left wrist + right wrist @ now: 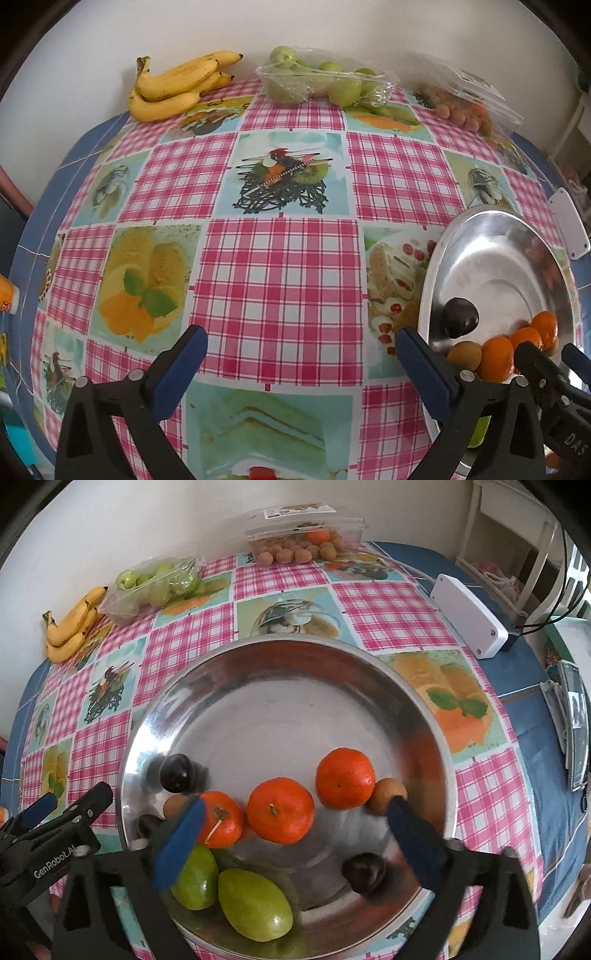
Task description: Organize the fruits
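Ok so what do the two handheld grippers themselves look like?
Both match: black plastic frames with triangular cutouts, silver pivot screws, and blue pads lining the fingers. The left gripper shows white "GenRobot.AI" lettering in the right wrist view; the right gripper shows "DAS" in the left wrist view. No cables visible.

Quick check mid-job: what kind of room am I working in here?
Most likely a home kitchen or dining corner. A table against a plain wall wears a wipe-clean checked tablecloth printed with food pictures, shop-packed fruit sits at the back beside loose bananas, and a steel serving plate holds fruit already sorted.
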Demonstrator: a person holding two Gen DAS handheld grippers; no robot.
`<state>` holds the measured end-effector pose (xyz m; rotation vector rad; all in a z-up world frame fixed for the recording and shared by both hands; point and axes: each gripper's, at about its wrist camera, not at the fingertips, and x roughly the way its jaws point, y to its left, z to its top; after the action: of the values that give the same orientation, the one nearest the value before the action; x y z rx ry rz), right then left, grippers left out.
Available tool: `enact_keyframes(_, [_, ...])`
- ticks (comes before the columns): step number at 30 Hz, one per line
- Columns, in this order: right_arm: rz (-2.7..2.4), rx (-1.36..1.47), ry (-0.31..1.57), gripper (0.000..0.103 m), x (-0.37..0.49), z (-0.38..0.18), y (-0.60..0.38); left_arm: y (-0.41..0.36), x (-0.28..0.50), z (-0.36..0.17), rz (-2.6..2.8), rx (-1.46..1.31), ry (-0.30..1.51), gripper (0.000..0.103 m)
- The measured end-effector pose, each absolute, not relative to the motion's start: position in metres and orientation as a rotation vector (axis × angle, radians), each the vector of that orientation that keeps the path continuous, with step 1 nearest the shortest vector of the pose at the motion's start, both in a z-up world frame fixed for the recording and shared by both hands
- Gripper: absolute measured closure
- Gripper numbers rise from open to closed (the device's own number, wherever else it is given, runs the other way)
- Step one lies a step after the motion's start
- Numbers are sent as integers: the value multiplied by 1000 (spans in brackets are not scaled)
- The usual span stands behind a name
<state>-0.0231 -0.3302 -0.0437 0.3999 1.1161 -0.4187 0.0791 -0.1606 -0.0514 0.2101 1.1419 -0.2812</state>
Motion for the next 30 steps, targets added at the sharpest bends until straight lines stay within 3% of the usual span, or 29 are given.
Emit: enact_keyframes(30, [-425, 358, 1114, 1, -50, -10, -293, -127, 49, -9, -143, 276, 1074, 0])
